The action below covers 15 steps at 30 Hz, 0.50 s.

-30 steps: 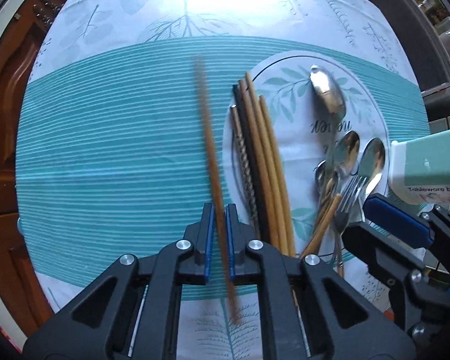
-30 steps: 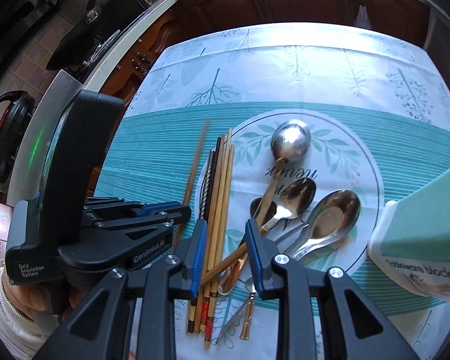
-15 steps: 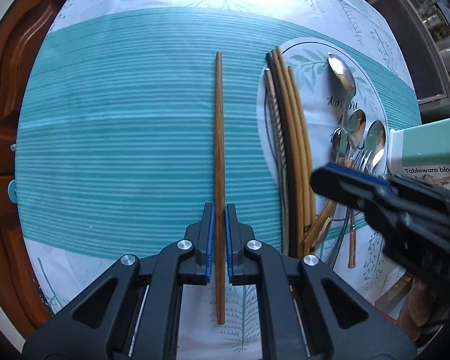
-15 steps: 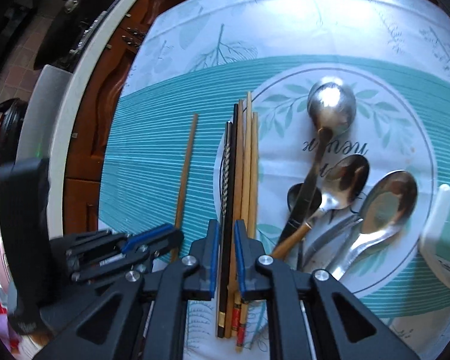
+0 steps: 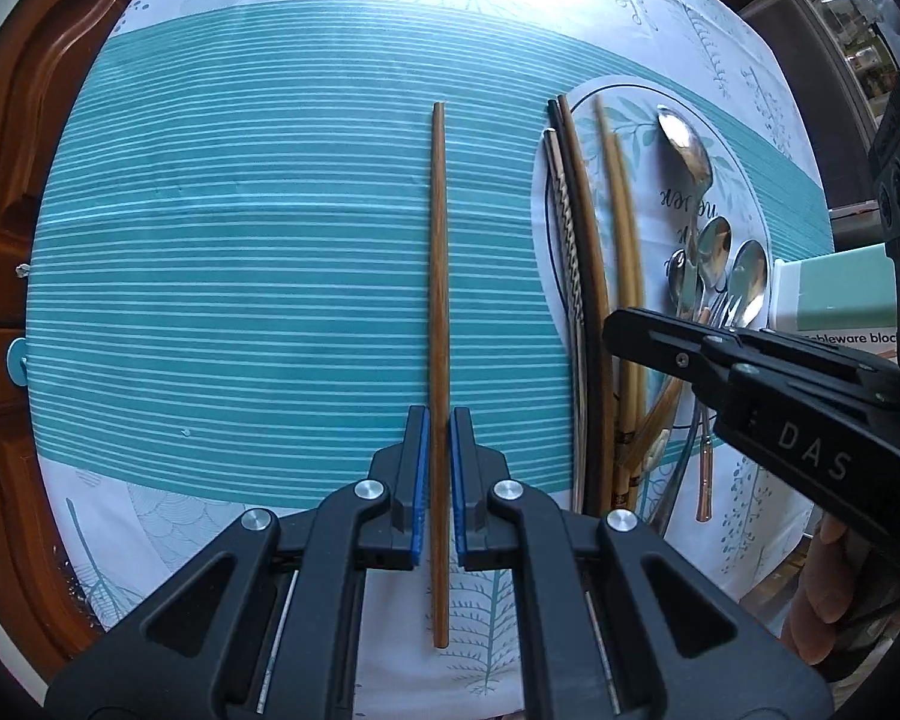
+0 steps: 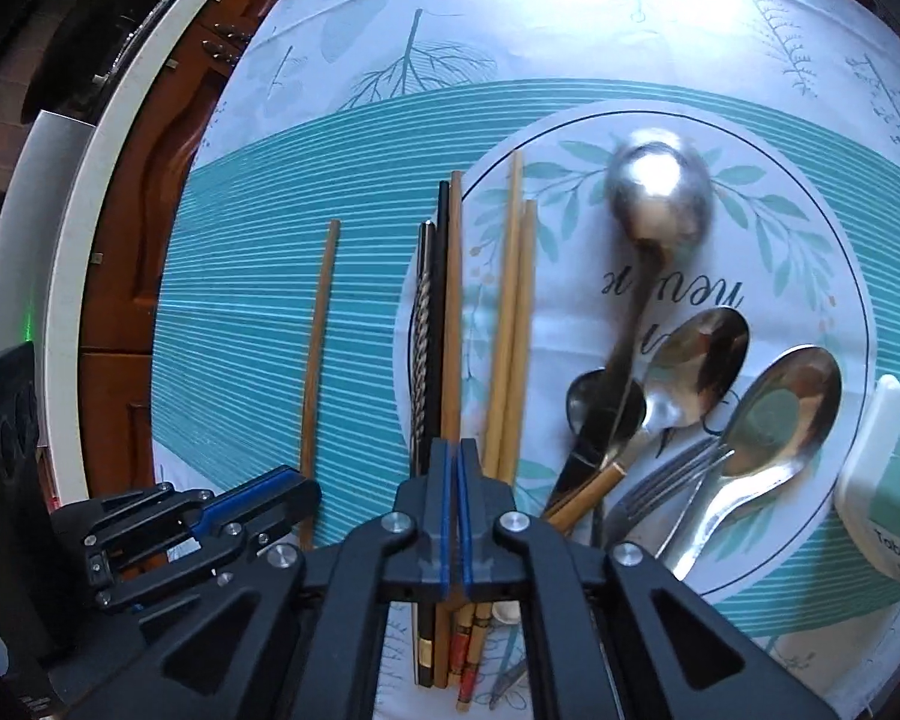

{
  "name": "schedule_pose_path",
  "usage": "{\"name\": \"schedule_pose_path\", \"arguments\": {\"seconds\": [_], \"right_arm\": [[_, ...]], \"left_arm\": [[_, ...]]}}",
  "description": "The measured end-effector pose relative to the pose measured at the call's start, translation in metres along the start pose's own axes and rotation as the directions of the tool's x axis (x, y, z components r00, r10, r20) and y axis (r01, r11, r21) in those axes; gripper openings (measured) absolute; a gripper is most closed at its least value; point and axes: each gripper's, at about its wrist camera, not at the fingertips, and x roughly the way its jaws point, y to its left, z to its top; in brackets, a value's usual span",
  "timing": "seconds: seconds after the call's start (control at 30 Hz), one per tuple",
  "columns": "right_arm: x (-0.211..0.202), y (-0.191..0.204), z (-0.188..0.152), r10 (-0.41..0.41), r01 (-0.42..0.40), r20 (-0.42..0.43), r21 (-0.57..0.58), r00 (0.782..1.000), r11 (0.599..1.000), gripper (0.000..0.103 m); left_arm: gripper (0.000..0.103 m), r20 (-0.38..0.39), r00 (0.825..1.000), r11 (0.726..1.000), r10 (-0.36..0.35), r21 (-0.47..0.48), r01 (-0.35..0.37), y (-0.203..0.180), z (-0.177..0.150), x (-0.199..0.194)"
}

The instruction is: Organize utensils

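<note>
A single brown chopstick (image 5: 438, 276) runs straight between the pads of my left gripper (image 5: 440, 450), which is shut on it just above the teal striped cloth (image 5: 240, 276). The same stick (image 6: 318, 348) shows left of the bundle in the right wrist view. My right gripper (image 6: 454, 456) is shut on a darker brown chopstick (image 6: 453, 300) in the chopstick bundle (image 5: 582, 276), which also holds a black, a twisted metal and two pale bamboo sticks (image 6: 513, 312). Spoons (image 6: 774, 408), a fork (image 6: 666, 480) and a large ladle-like spoon (image 6: 660, 192) lie piled to the right.
A mint-green tableware block (image 6: 894, 480) stands at the right edge of the cloth. Wooden cabinet fronts (image 5: 24, 180) border the table on the left. A person's hand (image 5: 834, 606) holds the right gripper's handle (image 5: 810, 414).
My left gripper swung the single chopstick from a tilt to straight, left of the bundle. My right gripper went from open over the cutlery to shut on a bundle stick; the pale sticks shifted.
</note>
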Motion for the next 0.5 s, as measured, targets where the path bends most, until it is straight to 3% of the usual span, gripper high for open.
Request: {"name": "schedule_pose_path", "arguments": {"seconds": [0.2, 0.5], "right_arm": [[0.0023, 0.0062, 0.0035, -0.048, 0.048, -0.015, -0.004, 0.999, 0.999, 0.003], [0.0023, 0.0038, 0.0037, -0.041, 0.041, -0.012, 0.013, 0.999, 0.999, 0.003]], "left_arm": [[0.005, -0.002, 1.000, 1.000, -0.005, 0.001, 0.005, 0.0120, -0.0004, -0.0072], [0.005, -0.004, 1.000, 1.000, -0.020, -0.007, 0.020, 0.0126, -0.0014, -0.0060]]}}
